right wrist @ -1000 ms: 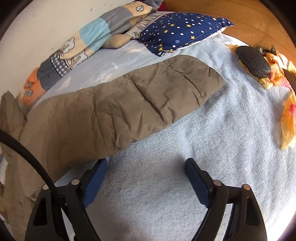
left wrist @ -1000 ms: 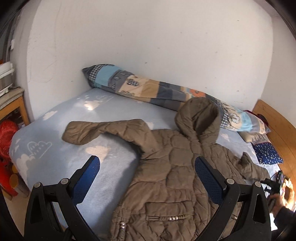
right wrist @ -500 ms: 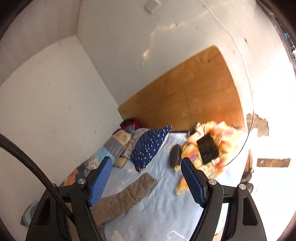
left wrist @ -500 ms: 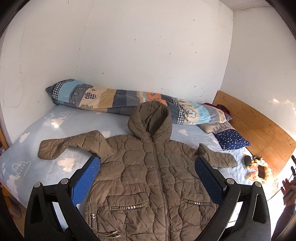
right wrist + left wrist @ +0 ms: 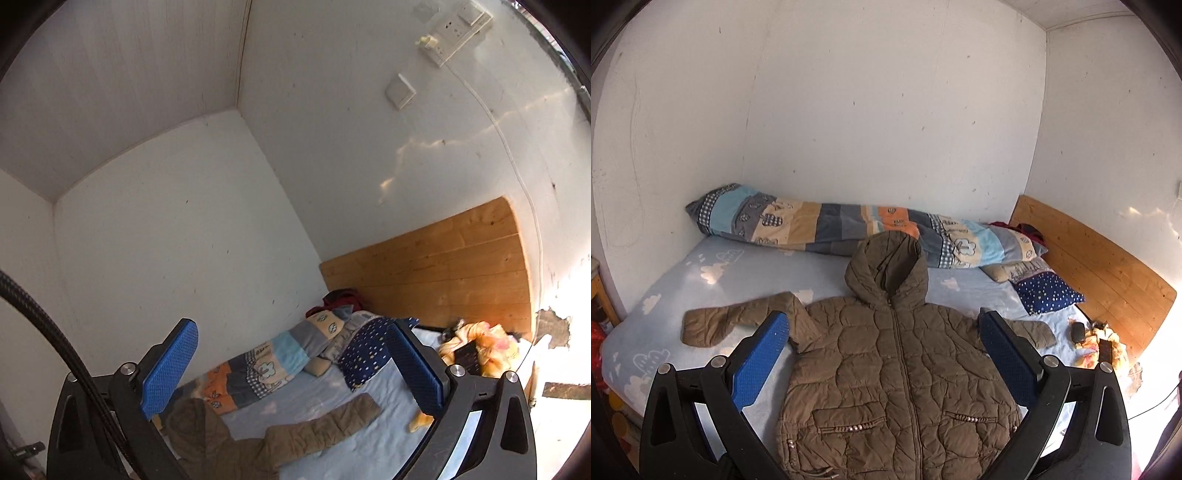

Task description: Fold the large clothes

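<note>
The quilted hooded puffer jacket (image 5: pixel 897 373) is olive-brown, with small silvery studs along its pockets. Under the jacket, the fleecy bed sheet (image 5: pixel 665 332) is pale blue with white clouds. Behind the jacket's hood, the long rolled patchwork blanket (image 5: pixel 820 229) has blocks of light blue, beige, grey, orange and checked navy. To the right of the jacket, the small pillow (image 5: pixel 1047 293) is dark blue with white and yellow dots, perhaps stars. Beyond it, the plank headboard (image 5: pixel 1100 266) is honey-coloured wood. The finger pads (image 5: pixel 762 363) of both grippers are bright blue with a dimpled texture.
</note>
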`<state>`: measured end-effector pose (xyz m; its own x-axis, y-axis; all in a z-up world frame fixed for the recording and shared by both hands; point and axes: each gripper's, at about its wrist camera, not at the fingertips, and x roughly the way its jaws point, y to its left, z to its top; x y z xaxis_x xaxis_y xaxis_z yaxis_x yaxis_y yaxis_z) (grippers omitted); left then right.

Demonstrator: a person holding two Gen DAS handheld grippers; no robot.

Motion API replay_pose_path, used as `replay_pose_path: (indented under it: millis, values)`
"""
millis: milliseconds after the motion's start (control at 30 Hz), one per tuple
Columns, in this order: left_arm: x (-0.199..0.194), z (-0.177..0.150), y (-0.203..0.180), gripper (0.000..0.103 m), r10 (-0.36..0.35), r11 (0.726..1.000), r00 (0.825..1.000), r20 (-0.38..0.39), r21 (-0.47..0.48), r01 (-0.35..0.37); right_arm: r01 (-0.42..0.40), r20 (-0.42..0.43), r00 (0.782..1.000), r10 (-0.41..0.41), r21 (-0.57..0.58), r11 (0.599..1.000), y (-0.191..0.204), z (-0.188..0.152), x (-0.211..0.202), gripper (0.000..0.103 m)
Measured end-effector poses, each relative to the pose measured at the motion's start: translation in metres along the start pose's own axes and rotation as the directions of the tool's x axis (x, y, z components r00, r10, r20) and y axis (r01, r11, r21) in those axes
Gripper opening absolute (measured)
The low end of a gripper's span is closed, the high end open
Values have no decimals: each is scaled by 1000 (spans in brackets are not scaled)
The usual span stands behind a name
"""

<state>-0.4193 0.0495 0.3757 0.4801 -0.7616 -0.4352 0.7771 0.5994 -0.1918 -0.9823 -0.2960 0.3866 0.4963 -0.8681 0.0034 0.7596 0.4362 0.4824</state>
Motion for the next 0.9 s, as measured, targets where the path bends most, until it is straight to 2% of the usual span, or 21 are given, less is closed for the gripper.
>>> replay_pose_path:
  millis: [100,200,300,333,433,500,733,800,867,900]
  values:
    - [45,-21,-8,103,27,1000,996,-80,13,-26,-26,-127,991,33,59,998,7,-47,42,103]
    - [91,-38,-14,103,31,999,990,-137,42,-25,-33,-276,960,52,72,997,19,-99,96,103]
    - [138,-50,-23,103,36,998,986,-162,51,-28,-84,-434,894,116,91,992,31,-154,144,103]
    - [152,-52,-25,103,53,997,986,-158,61,-44,-86,-486,865,124,101,991,35,-174,161,103]
    - [189,-53,-28,103,76,994,987,-144,92,-63,-100,-586,801,126,77,992,51,-220,200,103]
    - [214,-53,-30,103,85,992,987,-139,107,-70,-103,-625,773,105,40,994,62,-245,220,103]
    - [296,-68,-18,103,171,981,977,-130,114,-157,-99,-702,708,75,7,995,81,-299,281,103]
    - [312,-81,-16,103,185,977,972,-148,129,-167,-85,-725,687,60,1,996,77,-313,299,103]
    - [327,-87,-15,103,213,971,959,-190,151,-186,-72,-739,672,46,-3,997,71,-325,314,103]
    - [331,-88,-15,103,208,973,958,-198,144,-182,-58,-744,667,33,-7,998,71,-329,318,103]
